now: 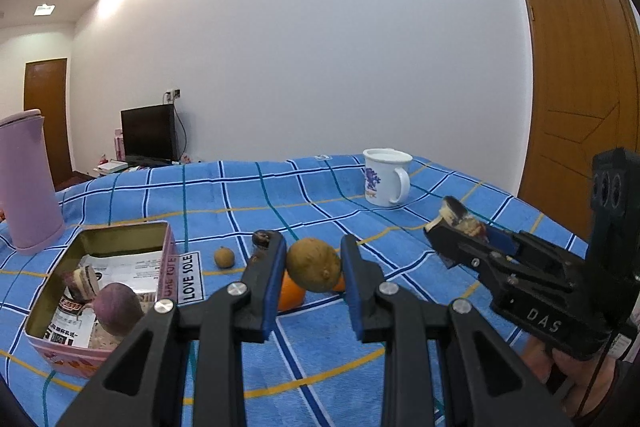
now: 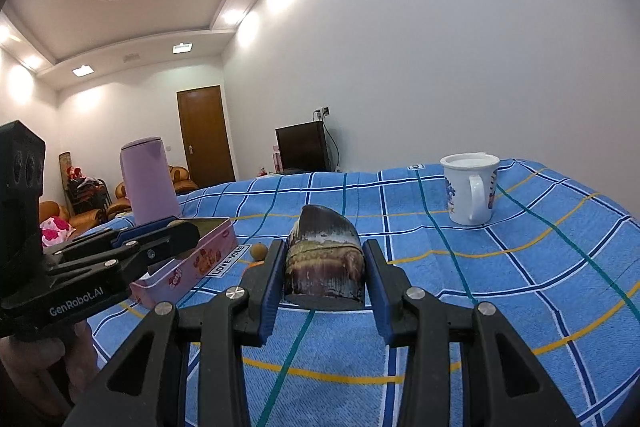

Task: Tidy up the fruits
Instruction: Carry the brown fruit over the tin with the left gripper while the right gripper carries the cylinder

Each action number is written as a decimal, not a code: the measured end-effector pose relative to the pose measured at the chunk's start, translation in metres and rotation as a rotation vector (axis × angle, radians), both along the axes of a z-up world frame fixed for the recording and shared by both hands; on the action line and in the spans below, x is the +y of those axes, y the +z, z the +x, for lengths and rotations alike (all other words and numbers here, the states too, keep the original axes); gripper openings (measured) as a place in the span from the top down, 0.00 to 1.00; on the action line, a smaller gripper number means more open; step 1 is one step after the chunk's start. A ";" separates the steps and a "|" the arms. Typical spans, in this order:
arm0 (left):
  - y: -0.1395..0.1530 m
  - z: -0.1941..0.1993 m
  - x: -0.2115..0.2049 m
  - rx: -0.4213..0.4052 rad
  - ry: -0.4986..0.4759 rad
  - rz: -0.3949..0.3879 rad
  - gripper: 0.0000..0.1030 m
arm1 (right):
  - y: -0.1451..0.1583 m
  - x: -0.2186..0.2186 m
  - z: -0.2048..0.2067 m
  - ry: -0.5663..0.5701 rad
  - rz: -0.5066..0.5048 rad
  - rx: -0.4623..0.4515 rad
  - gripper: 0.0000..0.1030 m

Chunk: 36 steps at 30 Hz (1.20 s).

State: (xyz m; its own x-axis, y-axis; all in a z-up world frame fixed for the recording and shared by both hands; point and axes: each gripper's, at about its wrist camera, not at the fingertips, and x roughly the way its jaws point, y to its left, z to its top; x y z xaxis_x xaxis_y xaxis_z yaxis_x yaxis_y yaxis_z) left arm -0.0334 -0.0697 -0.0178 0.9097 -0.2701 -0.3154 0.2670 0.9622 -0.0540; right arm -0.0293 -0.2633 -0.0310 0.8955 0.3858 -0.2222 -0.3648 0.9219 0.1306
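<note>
My left gripper is shut on a round brown-green fruit, held just above the blue checked cloth. An orange lies on the cloth behind it, with a small tan longan farther left. My right gripper is shut on a dark purple sugar-cane chunk, low over the cloth. In the left wrist view, that right gripper is off to the right. The pink tin at the left holds a purple round fruit and another cane piece.
A white mug stands at the back right of the cloth-covered table. A tall pink jug stands behind the tin. A small dark item lies past my left fingertip. A hand grips the left tool.
</note>
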 end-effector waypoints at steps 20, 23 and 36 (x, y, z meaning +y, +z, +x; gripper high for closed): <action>0.008 0.012 0.039 0.019 0.106 0.019 0.72 | 0.036 0.053 0.017 0.127 -0.061 0.006 0.61; 0.009 0.014 0.050 0.021 0.132 0.017 0.72 | 0.039 0.064 0.023 0.147 -0.067 0.012 0.61; 0.005 0.031 0.099 0.070 0.242 0.004 0.72 | 0.044 0.106 0.044 0.218 -0.115 0.028 0.61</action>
